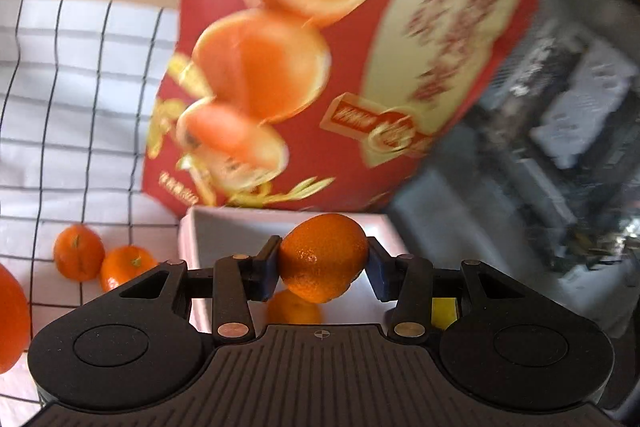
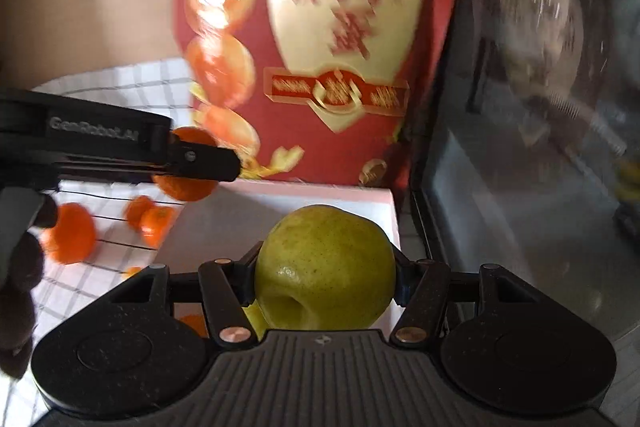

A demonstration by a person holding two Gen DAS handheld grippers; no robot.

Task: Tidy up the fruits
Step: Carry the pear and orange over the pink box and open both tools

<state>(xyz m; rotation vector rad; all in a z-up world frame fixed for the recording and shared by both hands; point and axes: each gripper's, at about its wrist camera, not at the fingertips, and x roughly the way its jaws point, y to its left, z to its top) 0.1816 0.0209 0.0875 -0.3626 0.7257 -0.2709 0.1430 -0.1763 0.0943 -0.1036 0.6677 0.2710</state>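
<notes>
My left gripper (image 1: 323,261) is shut on a mandarin (image 1: 323,257) and holds it above a white rectangular tray (image 1: 224,227). Another mandarin (image 1: 294,307) and a yellow-green fruit (image 1: 444,313) lie in the tray below. My right gripper (image 2: 325,275) is shut on a green apple (image 2: 325,269) over the same tray (image 2: 360,203). The left gripper with its mandarin (image 2: 184,183) shows at the left of the right wrist view. Loose mandarins (image 1: 79,253) lie on the checked cloth (image 1: 80,107) left of the tray.
A red bag printed with oranges (image 1: 320,47) stands upright right behind the tray. A dark container with a clear wall (image 2: 520,147) stands to the right of the tray. A large orange (image 1: 12,323) sits at the left edge.
</notes>
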